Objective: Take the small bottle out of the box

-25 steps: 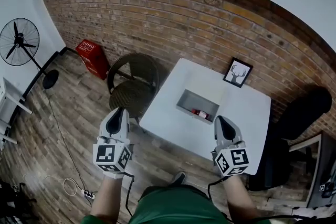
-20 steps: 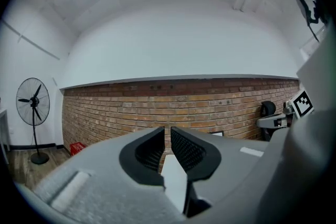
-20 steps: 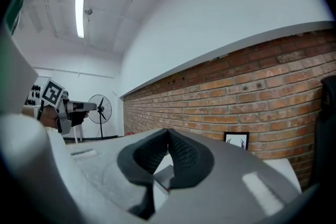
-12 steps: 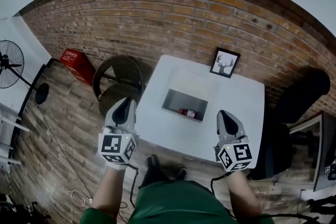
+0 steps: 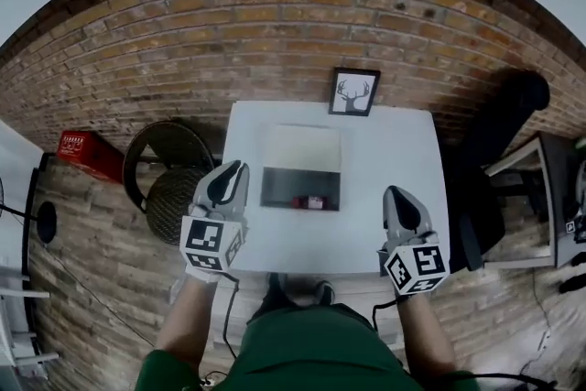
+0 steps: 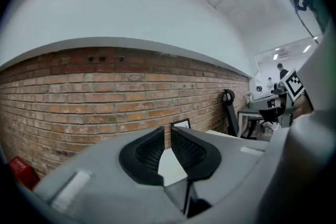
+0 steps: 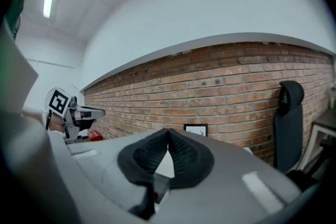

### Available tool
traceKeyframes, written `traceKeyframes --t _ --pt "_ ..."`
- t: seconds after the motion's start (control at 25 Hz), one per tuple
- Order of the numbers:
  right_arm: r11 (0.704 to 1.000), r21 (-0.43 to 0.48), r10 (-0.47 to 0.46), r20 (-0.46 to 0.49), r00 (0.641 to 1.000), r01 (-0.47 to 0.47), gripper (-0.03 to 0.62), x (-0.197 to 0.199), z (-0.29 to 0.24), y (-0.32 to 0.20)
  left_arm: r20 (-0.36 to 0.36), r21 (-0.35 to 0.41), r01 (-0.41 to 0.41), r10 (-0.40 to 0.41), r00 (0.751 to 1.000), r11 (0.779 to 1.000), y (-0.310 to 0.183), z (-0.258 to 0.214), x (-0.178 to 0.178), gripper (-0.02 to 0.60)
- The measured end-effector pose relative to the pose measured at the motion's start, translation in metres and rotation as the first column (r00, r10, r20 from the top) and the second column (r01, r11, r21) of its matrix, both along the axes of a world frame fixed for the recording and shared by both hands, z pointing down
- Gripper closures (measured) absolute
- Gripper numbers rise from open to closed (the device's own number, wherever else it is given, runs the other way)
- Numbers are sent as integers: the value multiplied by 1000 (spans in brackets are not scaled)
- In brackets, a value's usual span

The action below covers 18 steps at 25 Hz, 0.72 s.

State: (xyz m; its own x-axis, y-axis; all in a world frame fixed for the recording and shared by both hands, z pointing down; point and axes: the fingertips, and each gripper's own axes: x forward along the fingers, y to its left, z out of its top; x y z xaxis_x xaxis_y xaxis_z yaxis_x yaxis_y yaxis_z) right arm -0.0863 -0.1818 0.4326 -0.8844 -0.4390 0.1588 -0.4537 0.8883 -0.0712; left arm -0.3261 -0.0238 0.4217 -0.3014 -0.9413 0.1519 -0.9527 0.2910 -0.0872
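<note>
The small bottle (image 5: 311,201) shows only as a red speck, too small to make out, inside the open box (image 5: 275,190) on the white table (image 5: 389,151). Neither gripper view sees into the box. The left claw (image 5: 233,171), just left of the box, has its jaws a narrow slit apart and holds nothing. The right claw (image 5: 401,195), further right of the bottle, is closed tip to tip and empty.

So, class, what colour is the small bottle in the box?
Mainly red. The small bottle shows best in the head view, though it is tiny there.
</note>
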Motion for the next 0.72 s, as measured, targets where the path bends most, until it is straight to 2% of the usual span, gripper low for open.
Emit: traceKeyframes --t 0.08,0.16,0.24,0.32,0.4,0.48,0.6,0.72 --pt "999 -13 45 -9 999 -45 591 -2 4 -2 12 -40 -84 84 996 996 -17 13 -5 535" --pt "996 -24 84 -20 996 -85 591 -3 9 -3 22 -92 -167 170 985 982 -32 31 -5 535" --pt "992 -29 122 -32 992 -123 591 -2 13 -3 22 -148 -249 255 967 957 -45 51 -3 535" --pt "986 -34 164 -36 986 -165 591 1 15 -1 21 -200 -334 345 938 921 -57 66 3 534" --pt "977 -39 206 -39 978 -208 591 4 17 1 8 -256 -418 434 901 872 -66 81 10 526" --pt "968 -45 245 -47 968 -248 591 9 21 2 -11 -314 -490 513 858 813 -75 99 17 507" --pt "951 -51 300 -62 952 -304 591 19 25 6 -47 -401 -580 616 786 709 -88 127 31 465" --pt "934 -51 348 -77 934 -353 591 30 27 12 -85 -476 -640 693 716 603 -96 154 45 448"
